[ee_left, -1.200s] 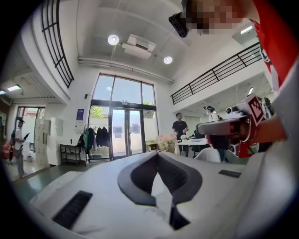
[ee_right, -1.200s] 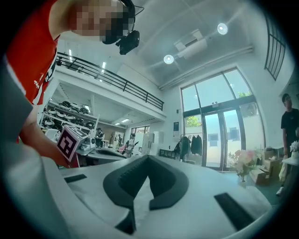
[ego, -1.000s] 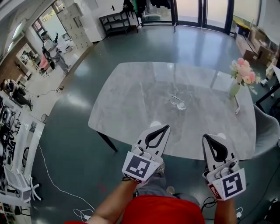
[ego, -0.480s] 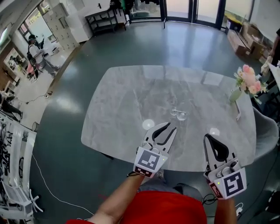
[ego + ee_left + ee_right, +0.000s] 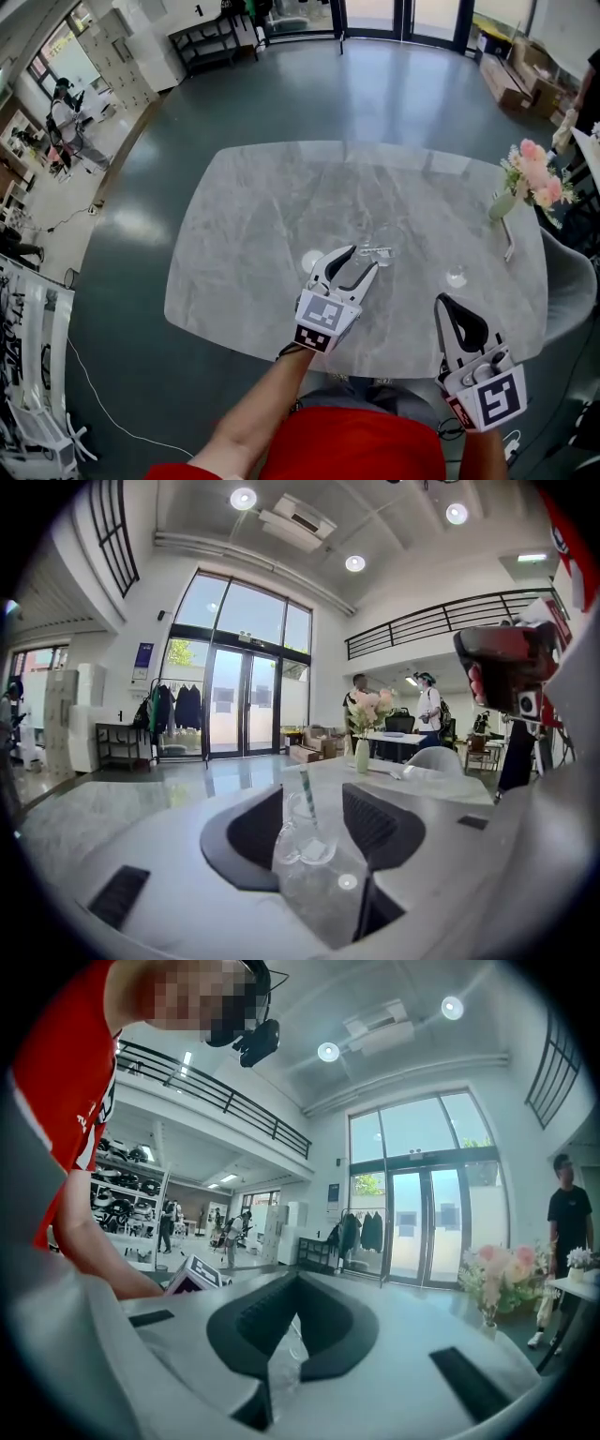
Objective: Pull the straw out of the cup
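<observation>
A person stands at the 6 o'clock edge of a grey marble desk [image 5: 262, 216], holding a claw in each hand. A clear glass cup [image 5: 377, 250] with a handle stands near the desk's centre, and a pale green striped straw [image 5: 306, 794] stands in it, leaning slightly. The left claw [image 5: 361, 261] sits just at the cup's 7 o'clock side, its jaws apart and opening. The cup shows in the gap between them, and the pads do not press on it. The right claw [image 5: 442, 302] hovers at the desk's 5 o'clock edge, closed and empty. A vase of pink flowers [image 5: 530, 178] stands at 3 o'clock.
</observation>
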{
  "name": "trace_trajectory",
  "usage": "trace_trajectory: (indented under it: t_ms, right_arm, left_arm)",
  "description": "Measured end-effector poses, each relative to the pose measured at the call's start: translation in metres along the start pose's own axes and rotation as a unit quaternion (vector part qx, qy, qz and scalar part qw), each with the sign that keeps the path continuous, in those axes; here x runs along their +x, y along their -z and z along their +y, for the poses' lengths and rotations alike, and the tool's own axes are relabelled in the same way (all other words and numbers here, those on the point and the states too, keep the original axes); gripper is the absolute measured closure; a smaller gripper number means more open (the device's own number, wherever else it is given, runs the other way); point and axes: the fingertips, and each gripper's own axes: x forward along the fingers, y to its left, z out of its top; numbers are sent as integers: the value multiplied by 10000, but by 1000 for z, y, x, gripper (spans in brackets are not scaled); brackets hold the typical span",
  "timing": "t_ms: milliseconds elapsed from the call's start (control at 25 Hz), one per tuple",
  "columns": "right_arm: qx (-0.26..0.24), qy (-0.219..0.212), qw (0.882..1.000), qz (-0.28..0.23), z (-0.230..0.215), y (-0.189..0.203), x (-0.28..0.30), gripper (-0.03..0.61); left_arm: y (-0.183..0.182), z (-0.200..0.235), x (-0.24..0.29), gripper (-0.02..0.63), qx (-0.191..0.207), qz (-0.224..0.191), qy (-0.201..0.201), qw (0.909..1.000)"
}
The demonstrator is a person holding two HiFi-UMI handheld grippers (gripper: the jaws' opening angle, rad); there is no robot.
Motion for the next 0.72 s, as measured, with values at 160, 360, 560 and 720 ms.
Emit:
trace_trajectory:
  t_ms: [160,360,560,720]
  right_arm:
    - [40,-60,9999,85,-10,4,2,568]
    - [106,-66,9998,173,-23,12,3,568]
    - [183,-56,9996,201,-37,18,4,568]
    - [208,-66,9995,224,-44,22,5,568]
  left_arm:
    - [1,0,21,411,31,72,52,10000]
    - [5,-2,36,415,52,130,54,9999]
    - [2,2,37,582,174,95,-75,9998]
    - [-7,3,30,583,179,-15,-116,9998]
